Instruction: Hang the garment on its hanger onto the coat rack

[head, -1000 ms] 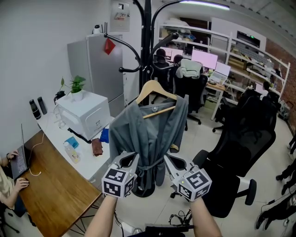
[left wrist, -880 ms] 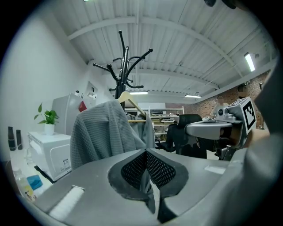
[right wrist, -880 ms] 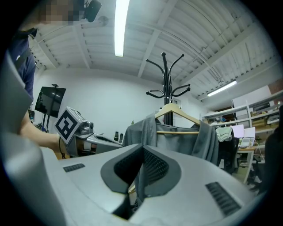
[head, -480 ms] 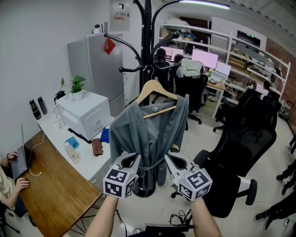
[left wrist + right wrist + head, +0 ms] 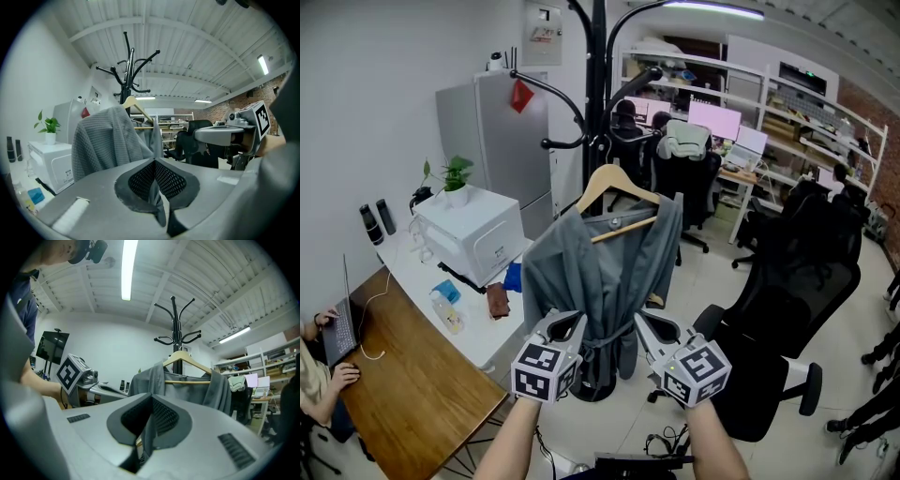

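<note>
Two tools, both clamped shut on fabric: the left tool (image 5: 565, 325) and right tool (image 5: 647, 328) each pinch the grey garment (image 5: 600, 267) low down, centre frame. It's draped on its wooden hanger (image 5: 616, 184), right in front of the black coat rack (image 5: 598, 84) pole. Can't tell if the hook's on.

An open office: monitors (image 5: 714, 119), swivel chairs (image 5: 789, 292), shelving (image 5: 802, 105), a fridge (image 5: 492, 141)

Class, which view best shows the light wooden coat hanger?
Right gripper view: the light wooden coat hanger faces it, both arms and crossbar clear. Head view shows it from above; left gripper view, one arm.
</note>
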### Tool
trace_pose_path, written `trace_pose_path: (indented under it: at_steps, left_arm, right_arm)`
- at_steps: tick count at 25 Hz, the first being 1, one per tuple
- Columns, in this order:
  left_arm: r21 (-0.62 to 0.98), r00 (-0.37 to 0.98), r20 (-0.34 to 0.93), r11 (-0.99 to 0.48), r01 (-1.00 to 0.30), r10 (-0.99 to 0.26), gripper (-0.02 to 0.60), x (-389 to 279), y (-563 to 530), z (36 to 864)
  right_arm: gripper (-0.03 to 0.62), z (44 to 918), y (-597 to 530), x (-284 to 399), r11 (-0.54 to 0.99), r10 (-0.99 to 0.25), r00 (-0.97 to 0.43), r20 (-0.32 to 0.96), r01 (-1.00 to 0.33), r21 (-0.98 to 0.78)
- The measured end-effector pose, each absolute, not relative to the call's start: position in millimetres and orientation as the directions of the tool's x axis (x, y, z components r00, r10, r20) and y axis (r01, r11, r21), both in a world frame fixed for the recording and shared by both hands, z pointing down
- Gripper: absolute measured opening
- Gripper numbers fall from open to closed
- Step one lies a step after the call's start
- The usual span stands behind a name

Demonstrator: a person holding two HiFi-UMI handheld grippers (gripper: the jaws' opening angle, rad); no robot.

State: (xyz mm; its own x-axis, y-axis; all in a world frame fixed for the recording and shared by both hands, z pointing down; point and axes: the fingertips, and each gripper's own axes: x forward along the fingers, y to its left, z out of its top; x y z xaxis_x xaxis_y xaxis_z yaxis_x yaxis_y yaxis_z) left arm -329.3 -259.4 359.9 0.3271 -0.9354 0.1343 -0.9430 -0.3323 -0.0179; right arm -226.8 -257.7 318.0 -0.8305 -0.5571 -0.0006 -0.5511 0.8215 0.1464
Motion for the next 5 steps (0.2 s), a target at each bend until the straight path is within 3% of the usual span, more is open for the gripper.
trace_pose_path:
  at_steps: [5]
  left_arm:
    - [-0.017,0.328,0.135,-0.333,-0.943,-0.935,0.005,-329.2,-258.7,360.4]
  right_arm:
    - [0.009,318.6,-257.5,-227.0,0.820,-0.560,-0.828,0.001,-0.554,0.143]
